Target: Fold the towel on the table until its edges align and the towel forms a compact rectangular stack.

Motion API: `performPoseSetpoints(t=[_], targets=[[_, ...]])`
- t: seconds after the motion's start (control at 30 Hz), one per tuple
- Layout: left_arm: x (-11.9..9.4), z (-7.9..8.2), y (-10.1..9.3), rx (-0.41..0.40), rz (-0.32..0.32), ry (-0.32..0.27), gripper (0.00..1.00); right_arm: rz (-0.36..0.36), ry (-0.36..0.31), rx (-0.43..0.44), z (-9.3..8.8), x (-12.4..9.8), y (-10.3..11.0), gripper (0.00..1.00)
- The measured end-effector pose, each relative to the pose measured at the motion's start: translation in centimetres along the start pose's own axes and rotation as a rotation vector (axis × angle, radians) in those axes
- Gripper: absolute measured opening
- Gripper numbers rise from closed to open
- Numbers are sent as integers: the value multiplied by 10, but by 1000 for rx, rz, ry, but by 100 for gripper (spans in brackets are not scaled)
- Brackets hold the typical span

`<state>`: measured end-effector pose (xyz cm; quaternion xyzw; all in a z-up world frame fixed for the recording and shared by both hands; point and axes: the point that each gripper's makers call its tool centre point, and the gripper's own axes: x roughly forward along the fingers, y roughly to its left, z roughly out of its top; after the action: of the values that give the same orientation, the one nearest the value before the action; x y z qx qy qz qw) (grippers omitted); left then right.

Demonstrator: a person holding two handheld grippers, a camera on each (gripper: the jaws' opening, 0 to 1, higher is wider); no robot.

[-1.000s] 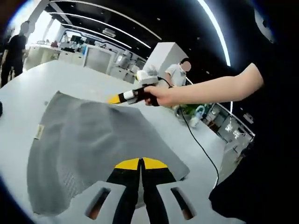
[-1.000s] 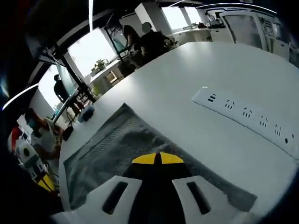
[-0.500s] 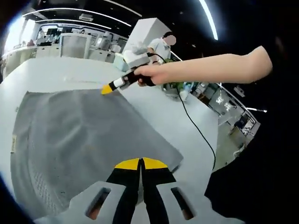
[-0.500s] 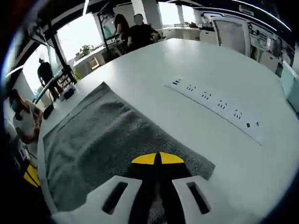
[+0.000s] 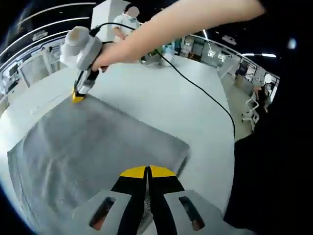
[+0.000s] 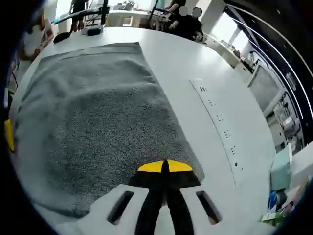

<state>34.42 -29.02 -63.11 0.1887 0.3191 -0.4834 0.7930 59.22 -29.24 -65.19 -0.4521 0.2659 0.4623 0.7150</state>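
A grey towel lies spread out on the white table. My left gripper is shut, its yellow tips pinching the towel's near edge close to a corner. At the towel's far corner my right gripper points down with its tip on the cloth, held by a person's hand. In the right gripper view the same towel stretches away from my right gripper, which is shut on the towel's edge near a corner. A yellow tip of the left gripper shows at the left border.
A white power strip lies on the table to the right of the towel. A black cable trails from the right gripper across the table. People stand beyond the table's far end. Desks and equipment line the room's edges.
Both cameras have swung, so the towel now looks flatter and wider. In the left gripper view the right gripper has shifted left and tipped down onto the far corner. Both jaws stay closed.
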Motion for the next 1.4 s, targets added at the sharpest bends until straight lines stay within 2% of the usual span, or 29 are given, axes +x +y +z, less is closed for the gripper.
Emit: performPoseSetpoints(t=[0.07,0.13,0.2,0.27,0.3,0.33,0.37,0.4,0.47,0.53,0.63,0.73,0.9,1.0,1.1,1.3,1.4], targets=[[3,-1,1,-18,-7,-2,2,73,37,-59,-4,2,14,0],[7,-4,1,-33,-25,9,2,28,43,-113,-3,3,7,0],[13,-11,-1,-39,-47,32,2,15,35,13,-5,5,7,0],[18,-22,-2,-64,-53,83,2,1,23,72,-5,6,4,0],[18,-15,0,-92,-53,35,2,-5,20,70,-5,6,4,0],[17,-19,0,-141,-51,70,2,-9,20,49,-6,5,5,0],[16,-19,0,-160,-55,73,2,-18,19,22,-5,5,5,0],[17,-19,0,-128,-58,76,1,-26,25,-42,-5,5,6,0],[17,-19,-1,-100,-72,91,1,-24,52,-47,-5,5,8,0],[17,-20,-2,-94,-78,108,1,4,107,-62,-8,4,8,0],[15,-22,-3,-54,-82,145,1,9,169,14,-9,5,7,0],[12,-25,-4,11,-72,190,1,4,183,-13,-8,5,8,0],[11,-26,-6,76,-47,219,1,-8,236,-65,-15,1,10,0],[10,-27,-5,83,-44,238,1,-14,266,-37,-22,-2,9,0],[9,-29,-4,103,-35,266,1,-7,269,19,-30,-7,8,0],[8,-30,-3,100,-30,279,1,1,303,91,-54,-20,9,0],[2,-36,2,257,16,388,1,1,303,112,-60,-25,11,0]])
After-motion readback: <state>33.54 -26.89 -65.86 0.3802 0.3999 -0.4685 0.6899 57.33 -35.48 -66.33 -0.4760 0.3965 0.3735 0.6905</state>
